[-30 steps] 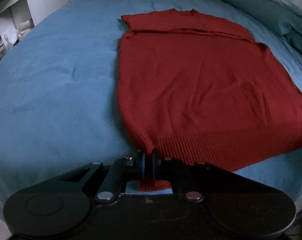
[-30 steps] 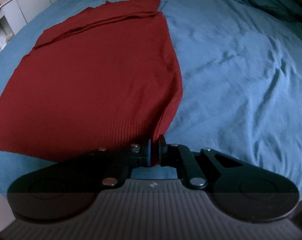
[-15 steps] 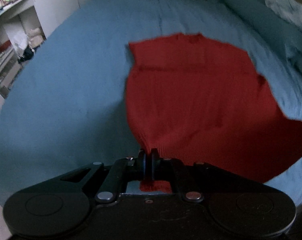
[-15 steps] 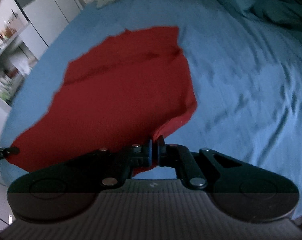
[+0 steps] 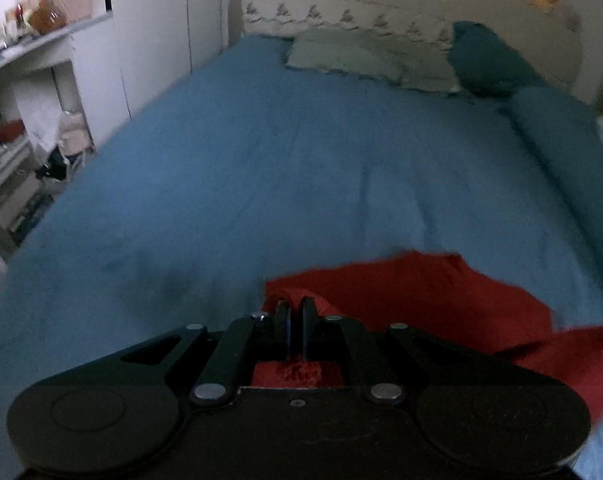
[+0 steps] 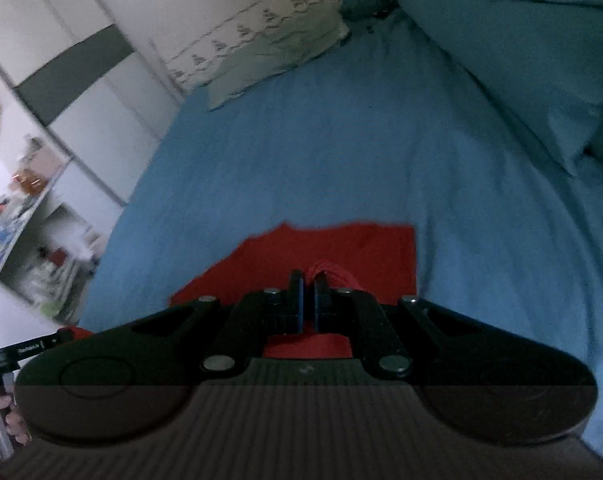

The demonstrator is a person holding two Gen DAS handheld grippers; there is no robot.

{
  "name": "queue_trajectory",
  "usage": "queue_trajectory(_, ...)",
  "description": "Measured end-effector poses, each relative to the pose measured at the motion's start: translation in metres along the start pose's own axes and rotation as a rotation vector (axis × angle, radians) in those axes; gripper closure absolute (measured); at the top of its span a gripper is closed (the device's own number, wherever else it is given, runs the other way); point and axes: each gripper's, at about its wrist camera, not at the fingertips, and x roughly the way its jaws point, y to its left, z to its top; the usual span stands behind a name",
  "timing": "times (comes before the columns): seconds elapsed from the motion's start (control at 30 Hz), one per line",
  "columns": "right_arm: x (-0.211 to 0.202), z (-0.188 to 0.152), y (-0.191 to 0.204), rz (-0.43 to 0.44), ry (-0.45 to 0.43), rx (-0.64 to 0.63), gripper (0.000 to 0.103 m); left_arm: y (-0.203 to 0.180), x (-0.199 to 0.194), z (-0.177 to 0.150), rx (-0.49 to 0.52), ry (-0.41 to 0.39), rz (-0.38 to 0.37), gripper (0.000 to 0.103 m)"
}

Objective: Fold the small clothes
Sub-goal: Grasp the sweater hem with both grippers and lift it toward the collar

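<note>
A red knit sweater point(image 5: 429, 292) lies on the blue bed, with only its far part showing beyond the grippers. My left gripper point(image 5: 295, 308) is shut on the sweater's ribbed hem corner, and red fabric bunches behind the jaws. My right gripper point(image 6: 308, 284) is shut on the other hem corner of the sweater point(image 6: 341, 252). Both corners are lifted and carried over the sweater's body. The left gripper point(image 6: 29, 350) shows at the left edge of the right wrist view.
The blue bedspread point(image 5: 301, 168) stretches ahead to pale pillows point(image 5: 353, 56) and a teal pillow point(image 5: 485, 56) at the headboard. A rolled teal duvet point(image 6: 509, 52) lies along the right side. Shelves with clutter point(image 5: 13, 148) stand left of the bed.
Both grippers have lifted the hem corners and moved forward toward the sweater's neck. Much less of the sweater shows now, and the headboard has come into view.
</note>
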Motion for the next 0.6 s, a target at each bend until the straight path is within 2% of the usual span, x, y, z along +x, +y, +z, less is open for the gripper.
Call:
queue_trajectory(0.07, 0.06, 0.015, -0.013, -0.046, 0.018, 0.031, 0.083, -0.007, 0.062, 0.007, -0.003, 0.018, 0.014, 0.098)
queue_trajectory(0.17, 0.139, 0.016, -0.035, -0.105, 0.056, 0.055, 0.083, -0.005, 0.143, 0.0, -0.057, 0.087, 0.031, 0.098)
queue_trajectory(0.23, 0.183, 0.011, -0.048, -0.14, 0.076, 0.067, 0.083, -0.003, 0.174, -0.009, -0.08, 0.114, 0.038, 0.098)
queue_trajectory(0.3, 0.206, 0.007, -0.055, -0.165, 0.074, 0.067, 0.083, -0.004, 0.187, -0.014, -0.071, 0.103, 0.044, 0.096)
queue_trajectory(0.33, 0.213, 0.005, -0.058, -0.164, 0.072, 0.076, 0.083, -0.005, 0.189, -0.016, -0.065, 0.095, 0.045, 0.092)
queue_trajectory(0.37, 0.216, 0.004, -0.058, -0.163, 0.067, 0.075, 0.082, -0.003, 0.188, -0.015, -0.072, 0.078, 0.042, 0.082)
queue_trajectory(0.4, 0.218, 0.004, -0.056, -0.156, 0.053, 0.064, 0.078, -0.001, 0.186, -0.013, -0.083, 0.063, 0.032, 0.057)
queue_trajectory(0.43, 0.213, 0.003, -0.054, -0.161, 0.027, 0.06, 0.073, 0.003, 0.179, -0.014, -0.098, 0.04, 0.023, 0.042)
queue_trajectory(0.47, 0.207, 0.0, -0.053, -0.163, 0.009, 0.059, 0.05, 0.007, 0.17, -0.013, -0.11, 0.01, 0.026, 0.021)
queue_trajectory(0.5, 0.199, 0.001, -0.05, -0.163, -0.025, 0.051, 0.024, 0.01, 0.161, -0.012, -0.112, -0.018, 0.037, 0.015)
queue_trajectory(0.53, 0.19, 0.0, -0.046, -0.166, -0.06, 0.04, 0.016, 0.014, 0.15, -0.011, -0.108, -0.044, 0.045, 0.015)
queue_trajectory(0.6, 0.172, -0.001, -0.037, -0.145, -0.109, 0.007, 0.015, 0.015, 0.128, -0.013, -0.085, -0.078, 0.043, 0.015)
